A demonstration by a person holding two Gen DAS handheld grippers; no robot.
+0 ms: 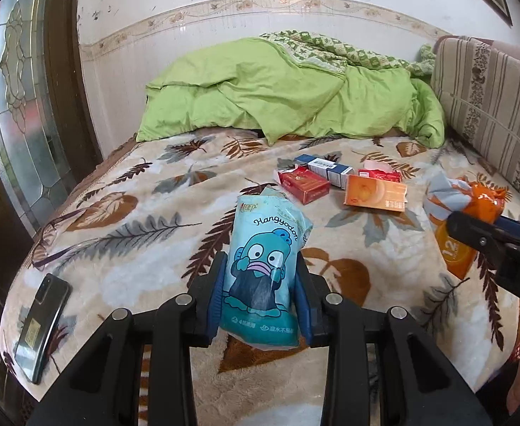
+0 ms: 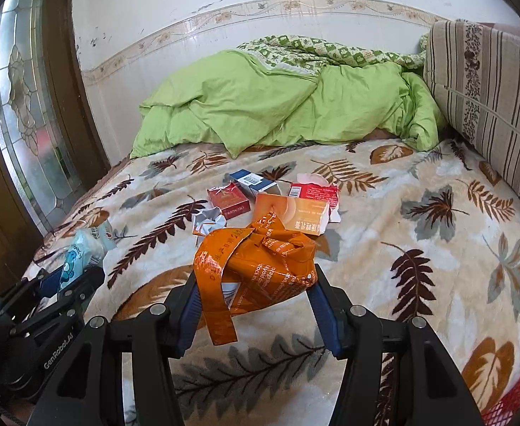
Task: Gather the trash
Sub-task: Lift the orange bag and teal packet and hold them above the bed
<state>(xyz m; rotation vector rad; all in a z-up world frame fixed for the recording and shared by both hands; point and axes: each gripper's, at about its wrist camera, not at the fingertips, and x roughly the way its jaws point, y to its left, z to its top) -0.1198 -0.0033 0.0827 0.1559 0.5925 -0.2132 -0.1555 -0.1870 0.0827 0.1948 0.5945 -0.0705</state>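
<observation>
My left gripper (image 1: 261, 284) is shut on a light-blue tissue pack (image 1: 263, 266) with a cartoon fish figure, held upright above the leaf-patterned blanket (image 1: 160, 255). My right gripper (image 2: 254, 284) is shut on a crumpled orange wrapper (image 2: 260, 266) with a loose strip hanging down. Each view shows the other gripper at its edge: the right gripper (image 1: 455, 225) with the orange wrapper (image 1: 453, 252), and the left gripper (image 2: 72, 277) with the blue pack (image 2: 79, 252). On the blanket lie a red cigarette box (image 2: 228, 200), a blue-and-white box (image 2: 254, 179), an orange box (image 2: 292, 214), a torn red-and-white box (image 2: 313, 190) and crumpled paper (image 2: 208, 222).
A black phone (image 1: 43, 326) and a pair of glasses (image 1: 52, 234) lie at the bed's left edge. A green duvet (image 1: 281, 99) is heaped at the back, a striped cushion (image 1: 490, 113) on the right. A red mesh basket (image 2: 512, 401) shows at the lower right.
</observation>
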